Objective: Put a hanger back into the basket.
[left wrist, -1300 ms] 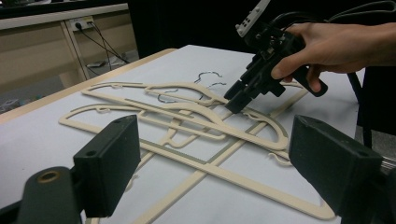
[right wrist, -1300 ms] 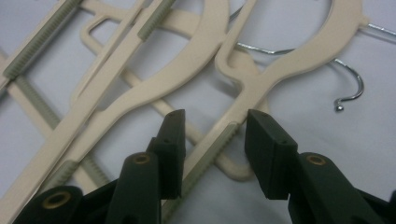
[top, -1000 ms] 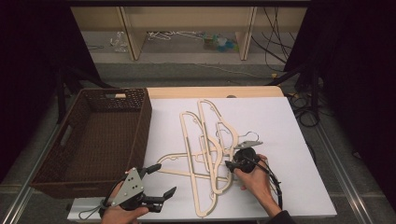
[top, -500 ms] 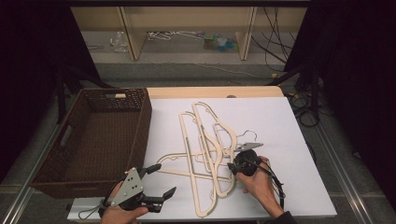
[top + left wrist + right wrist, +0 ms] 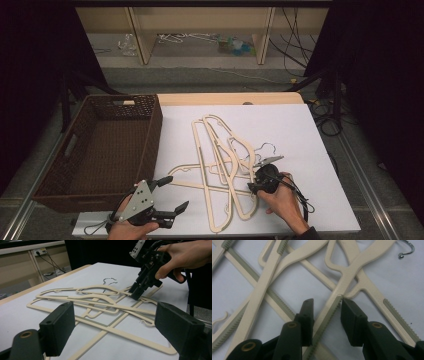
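Note:
Several cream plastic hangers (image 5: 220, 165) lie crossed in a pile on the white table top (image 5: 300, 135). My right gripper (image 5: 252, 187) points down into the near right of the pile. In the right gripper view (image 5: 325, 301) one hanger's ribbed bar (image 5: 324, 322) runs askew between the jaws and touches both pads. The jaws have just eased open a little with the bar still between them. My left gripper (image 5: 176, 192) is held low at the table's near left edge, open and with nothing in it. The left gripper view (image 5: 115, 312) looks across the pile at the right gripper (image 5: 136, 293).
A brown wicker basket (image 5: 150, 135) stands left of the table, its inside bare. One hanger's metal hook (image 5: 267, 147) sticks out to the right of the pile. Cables (image 5: 325, 120) trail off the far right, and shelves (image 5: 200, 30) stand behind the table.
The right hand has shifted very slightly toward the near edge over the same hanger. The left gripper and the pile have not moved.

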`<state>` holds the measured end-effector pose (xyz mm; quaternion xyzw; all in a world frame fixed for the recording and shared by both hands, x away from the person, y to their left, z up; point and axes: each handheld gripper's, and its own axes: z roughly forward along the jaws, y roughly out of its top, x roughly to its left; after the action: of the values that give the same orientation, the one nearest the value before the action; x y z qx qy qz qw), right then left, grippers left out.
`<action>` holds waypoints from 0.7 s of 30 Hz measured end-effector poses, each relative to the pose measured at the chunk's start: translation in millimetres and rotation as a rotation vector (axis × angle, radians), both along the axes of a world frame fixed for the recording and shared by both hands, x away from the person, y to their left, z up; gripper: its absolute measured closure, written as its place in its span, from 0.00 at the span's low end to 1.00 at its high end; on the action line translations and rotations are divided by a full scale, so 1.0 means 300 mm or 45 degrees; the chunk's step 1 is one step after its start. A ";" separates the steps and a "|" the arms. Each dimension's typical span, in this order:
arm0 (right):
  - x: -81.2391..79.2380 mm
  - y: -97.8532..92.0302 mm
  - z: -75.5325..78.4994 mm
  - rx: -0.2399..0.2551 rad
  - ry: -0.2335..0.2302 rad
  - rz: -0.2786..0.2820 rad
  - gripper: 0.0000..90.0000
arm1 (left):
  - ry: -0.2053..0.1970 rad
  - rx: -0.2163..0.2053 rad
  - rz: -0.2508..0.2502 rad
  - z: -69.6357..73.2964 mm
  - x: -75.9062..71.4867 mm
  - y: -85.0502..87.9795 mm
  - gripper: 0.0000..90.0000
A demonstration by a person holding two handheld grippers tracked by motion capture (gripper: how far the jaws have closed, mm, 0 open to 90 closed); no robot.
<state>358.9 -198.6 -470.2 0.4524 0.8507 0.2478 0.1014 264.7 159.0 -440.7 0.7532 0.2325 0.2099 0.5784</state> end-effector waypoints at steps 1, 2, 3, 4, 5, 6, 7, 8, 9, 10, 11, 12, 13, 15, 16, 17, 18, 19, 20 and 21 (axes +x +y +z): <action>-0.002 0.002 0.000 -0.009 -0.005 0.000 0.71 | 0.001 0.000 -0.001 0.000 0.001 0.000 0.19; 0.000 0.004 0.002 -0.016 0.005 0.005 0.71 | -0.003 0.014 0.002 0.001 0.001 0.001 0.19; 0.003 0.005 0.002 -0.024 0.007 0.027 0.71 | 0.003 0.010 0.003 0.000 0.000 0.000 0.19; 0.003 0.005 0.002 -0.024 0.007 0.027 0.71 | 0.001 0.013 0.000 0.000 0.000 0.000 0.19; -0.003 0.008 0.005 -0.029 0.026 0.013 0.71 | 0.002 0.010 -0.001 0.000 -0.001 0.000 0.19; 0.002 0.005 0.004 -0.045 0.004 0.047 0.72 | -0.001 0.000 -0.007 -0.001 0.000 -0.002 0.19; 0.004 0.004 0.005 -0.053 0.003 0.057 0.74 | 0.001 0.005 -0.004 0.000 -0.001 -0.001 0.19; 0.006 0.000 0.005 -0.053 0.001 0.066 0.75 | 0.002 0.011 -0.002 0.000 -0.001 0.000 0.19; 0.006 -0.004 0.008 -0.045 0.018 0.058 0.76 | 0.002 0.010 -0.001 0.000 -0.001 0.001 0.19; 0.009 -0.011 0.008 -0.041 0.021 0.057 0.78 | 0.002 0.002 -0.004 -0.001 0.000 0.000 0.19; 0.010 -0.018 0.008 -0.032 0.024 0.058 0.79 | 0.001 -0.003 -0.005 -0.001 0.000 0.000 0.19; 0.013 -0.026 0.009 -0.025 0.028 0.054 0.81 | 0.004 0.009 0.000 0.001 -0.001 0.001 0.19; 0.014 -0.030 0.009 -0.024 0.027 0.055 0.82 | 0.001 0.002 -0.005 0.000 0.000 0.000 0.19; 0.020 -0.049 0.010 -0.015 0.032 0.066 0.86 | 0.004 0.011 -0.004 0.000 -0.001 0.000 0.19; 0.021 -0.054 0.011 -0.008 0.044 0.061 0.87 | 0.004 0.011 -0.004 0.000 -0.001 0.000 0.19; 0.021 -0.054 0.011 -0.008 0.044 0.061 0.87 | 0.004 0.011 -0.004 0.001 -0.001 0.000 0.19; 0.025 -0.061 0.011 -0.007 0.048 0.080 0.88 | 0.005 0.010 -0.005 0.001 -0.001 0.000 0.19; 0.026 -0.066 0.010 0.000 0.036 0.080 0.88 | 0.005 0.010 -0.005 0.001 -0.001 0.000 0.19; 0.027 -0.069 0.010 0.005 0.043 0.086 0.88 | 0.006 0.011 -0.004 0.001 0.000 0.000 0.19; 0.029 -0.071 0.009 0.005 0.029 0.104 0.87 | 0.007 0.011 -0.003 0.000 0.000 -0.001 0.19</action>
<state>367.6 -220.0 -467.5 0.4204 0.8690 0.2481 0.0806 264.7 158.8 -440.6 0.7566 0.2321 0.2082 0.5748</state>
